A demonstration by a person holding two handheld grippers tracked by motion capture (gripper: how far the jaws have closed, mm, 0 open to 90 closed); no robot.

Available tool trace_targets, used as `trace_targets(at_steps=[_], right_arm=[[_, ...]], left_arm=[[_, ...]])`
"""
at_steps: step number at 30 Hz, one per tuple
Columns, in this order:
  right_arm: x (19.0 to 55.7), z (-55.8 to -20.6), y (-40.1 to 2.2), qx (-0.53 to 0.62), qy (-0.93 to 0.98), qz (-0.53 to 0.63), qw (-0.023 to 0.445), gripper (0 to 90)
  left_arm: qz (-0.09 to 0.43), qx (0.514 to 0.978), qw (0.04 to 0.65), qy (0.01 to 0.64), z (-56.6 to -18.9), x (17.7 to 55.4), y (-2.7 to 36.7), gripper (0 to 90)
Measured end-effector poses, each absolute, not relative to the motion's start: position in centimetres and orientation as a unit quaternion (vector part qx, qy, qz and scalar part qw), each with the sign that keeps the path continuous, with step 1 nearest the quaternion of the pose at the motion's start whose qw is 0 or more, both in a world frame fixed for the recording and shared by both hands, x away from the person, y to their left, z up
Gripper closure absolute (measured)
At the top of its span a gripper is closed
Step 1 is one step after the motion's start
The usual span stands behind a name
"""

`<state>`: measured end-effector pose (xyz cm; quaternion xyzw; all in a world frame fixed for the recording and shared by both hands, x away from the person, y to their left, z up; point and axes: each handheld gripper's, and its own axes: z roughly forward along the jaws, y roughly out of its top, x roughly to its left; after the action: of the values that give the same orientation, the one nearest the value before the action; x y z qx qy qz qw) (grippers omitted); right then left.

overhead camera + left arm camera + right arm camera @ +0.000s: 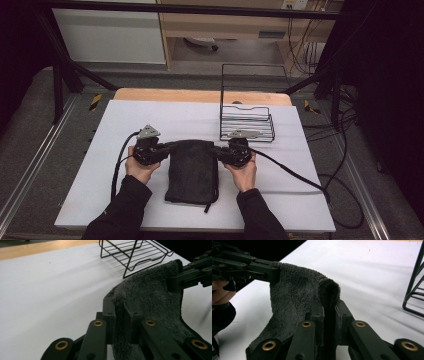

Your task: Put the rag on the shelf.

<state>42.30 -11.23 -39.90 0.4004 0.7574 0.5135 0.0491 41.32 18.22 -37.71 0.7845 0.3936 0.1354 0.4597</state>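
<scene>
High view is showing a dark fluffy towel [192, 170] lying folded on the white table [125, 125], its far edge being held up. The left gripper [165, 148] and the right gripper [220, 150] are each pinching one far corner. A black wire basket [247, 125] is standing just behind.

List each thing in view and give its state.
Dark towel: folded, far edge lifted, near end on the table.
Left gripper: shut on a towel corner.
Right gripper: shut on the other corner.
Wire rack: upright, empty.
Table: covered in white.
</scene>
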Motion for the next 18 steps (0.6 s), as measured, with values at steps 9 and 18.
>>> trace_targets(at_steps=[9,18], right_arm=[[41.7,-38.9,-11.7,0.392,0.751,0.529,0.058,81.0],[40.5,-36.9,-12.1,0.373,0.744,0.547,0.092,81.2]], left_arm=[[0.140,0.774,0.484,0.382,-36.4,40.4,18.3,80.7],[0.156,0.766,0.505,0.366,-34.7,39.3,18.1,80.8]])
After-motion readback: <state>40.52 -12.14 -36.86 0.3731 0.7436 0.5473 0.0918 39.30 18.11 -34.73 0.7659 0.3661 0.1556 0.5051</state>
